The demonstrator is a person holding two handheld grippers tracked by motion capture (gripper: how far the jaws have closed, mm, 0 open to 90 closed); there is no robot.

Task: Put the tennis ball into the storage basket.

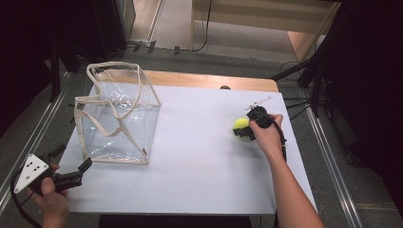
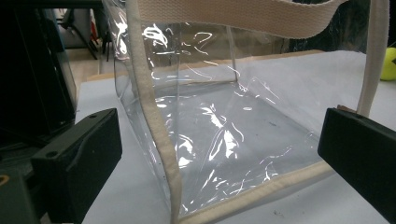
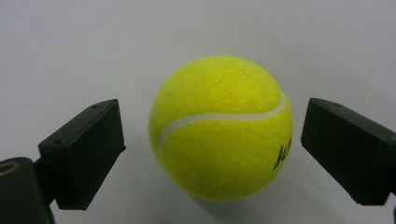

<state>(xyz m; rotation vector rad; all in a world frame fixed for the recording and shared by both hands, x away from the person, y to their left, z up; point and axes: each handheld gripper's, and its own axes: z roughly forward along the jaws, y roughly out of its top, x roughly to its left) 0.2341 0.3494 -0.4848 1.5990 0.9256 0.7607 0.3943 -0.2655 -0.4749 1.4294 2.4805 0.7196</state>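
I have the right tool (image 3: 212,154) positioned at the tennis ball (image 3: 220,127), which sits on the white bench (image 1: 199,156) toward its right side, well apart from the clear bag (image 1: 119,114). In the right tool's view the ball lies between the two black jaws, with a visible gap on each side; neither pad presses on it, so the tool is spread wider than the ball and has hold of nothing. In the high view the right tool (image 1: 243,132) is at the ball (image 1: 241,124), with the hand wrapped around the tool body just behind it. The bag stands upright on the left part of the bench, its cream-coloured straps (image 1: 114,102) looped over the open top. I have the left tool (image 1: 78,172) near the front left corner of the bench, just short of the bag's near bottom corner. In the left tool's view its jaws stand wide apart, with the bag's cream-trimmed corner edge (image 2: 156,130) ahead of them and untouched; this tool grips nothing.
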